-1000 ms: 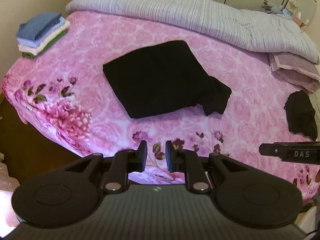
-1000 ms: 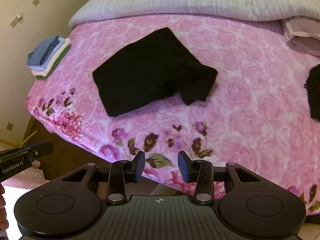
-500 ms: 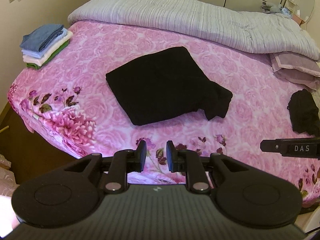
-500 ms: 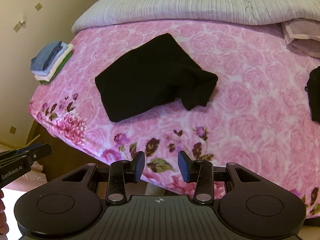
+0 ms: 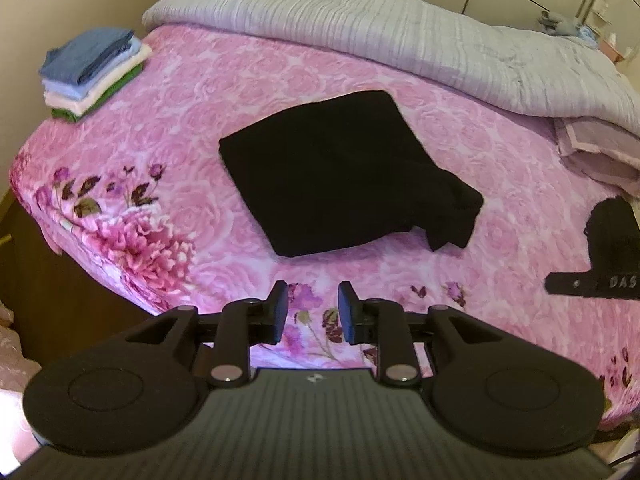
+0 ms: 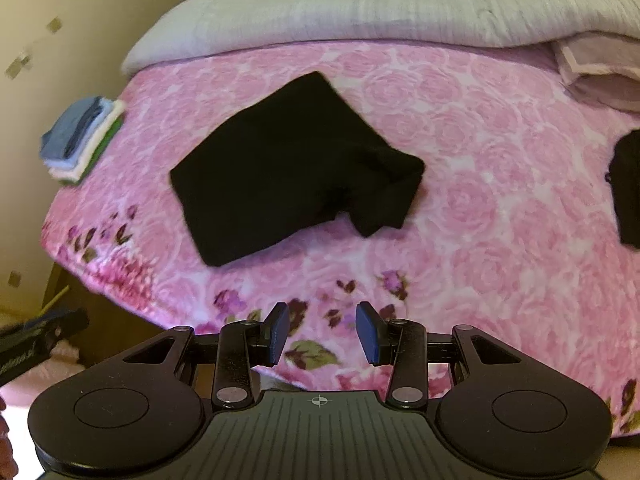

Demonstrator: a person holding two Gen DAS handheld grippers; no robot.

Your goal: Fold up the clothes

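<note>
A black garment (image 5: 340,172) lies folded into a rough rectangle on the pink floral bedspread (image 5: 520,240), with one bunched end sticking out at its right. It also shows in the right wrist view (image 6: 288,168). My left gripper (image 5: 313,312) is open and empty above the bed's near edge, short of the garment. My right gripper (image 6: 322,334) is open and empty, also at the near edge. A second crumpled black garment (image 5: 612,232) lies at the right, and shows in the right wrist view (image 6: 628,184).
A stack of folded clothes (image 5: 92,72) sits at the bed's far left corner. A grey quilt (image 5: 380,16) is rolled across the head of the bed. A pale pink folded cloth (image 5: 592,152) lies at the right. The floor drops off at left.
Both grippers have moved forward and up toward the bed, so the black garment looks nearer. The left jaws have opened wider. Nothing on the bed has moved.
</note>
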